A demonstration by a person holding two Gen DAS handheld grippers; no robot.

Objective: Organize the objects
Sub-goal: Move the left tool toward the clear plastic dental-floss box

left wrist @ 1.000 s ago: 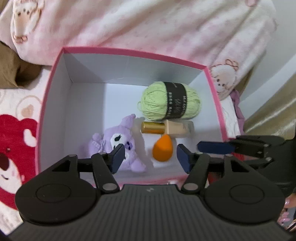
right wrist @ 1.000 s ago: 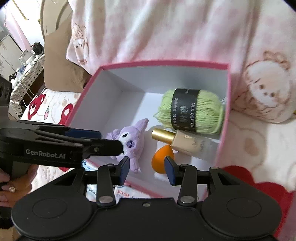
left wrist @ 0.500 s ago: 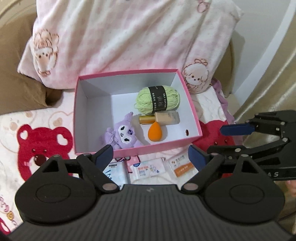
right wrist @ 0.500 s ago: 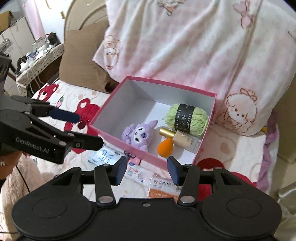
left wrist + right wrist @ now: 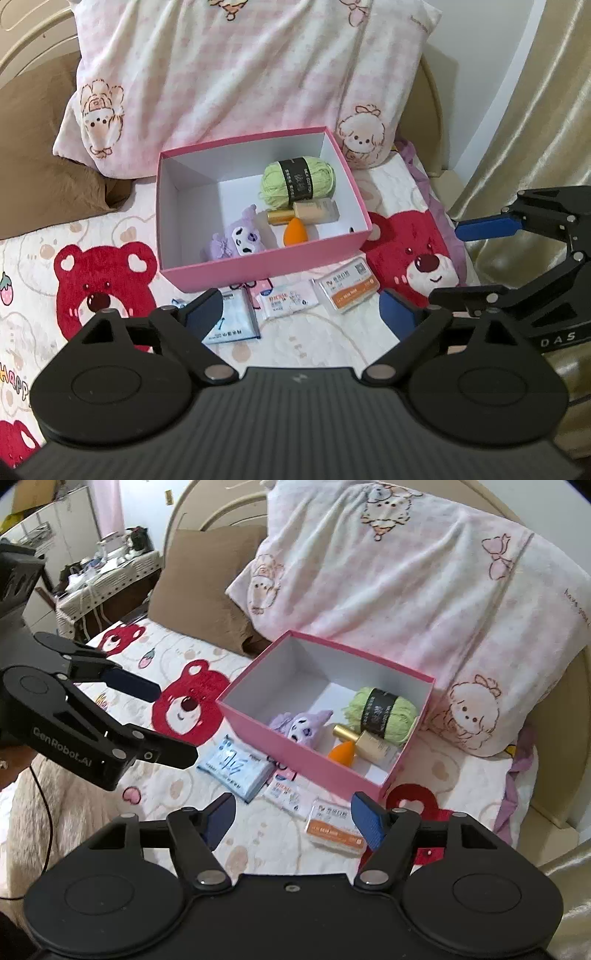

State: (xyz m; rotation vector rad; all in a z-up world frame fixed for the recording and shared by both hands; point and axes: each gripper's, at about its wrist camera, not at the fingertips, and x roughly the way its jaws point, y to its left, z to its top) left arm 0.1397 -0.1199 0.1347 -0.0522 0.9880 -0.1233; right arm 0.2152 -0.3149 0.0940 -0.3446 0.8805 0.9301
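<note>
An open pink box (image 5: 258, 264) (image 5: 295, 760) sits on the bed. Inside lie a green yarn ball (image 5: 297, 181), a purple plush (image 5: 243, 240), an orange sponge (image 5: 295, 236) and a gold-capped bottle (image 5: 306, 214). In front of the box lie a blue packet (image 5: 232, 321) (image 5: 236, 768), a small pink-white packet (image 5: 288, 301) and an orange-white carton (image 5: 349, 288) (image 5: 332, 827). My left gripper (image 5: 301, 314) (image 5: 162, 720) hovers above the packets, jaws opening, nothing between them. My right gripper (image 5: 293, 818) (image 5: 469, 262) hangs to its right, jaws also opening and empty.
A pink-checked pillow (image 5: 240, 74) leans behind the box, with a brown cushion (image 5: 199, 583) to its left. The bedspread (image 5: 92, 280) carries red bear prints. A gold curtain (image 5: 535, 110) hangs on the right. A cluttered table (image 5: 107, 572) stands beyond the bed.
Both grippers have pulled back and risen away from the box, and their jaws have widened. The box now looks smaller, and the packets in front of it have come into view.
</note>
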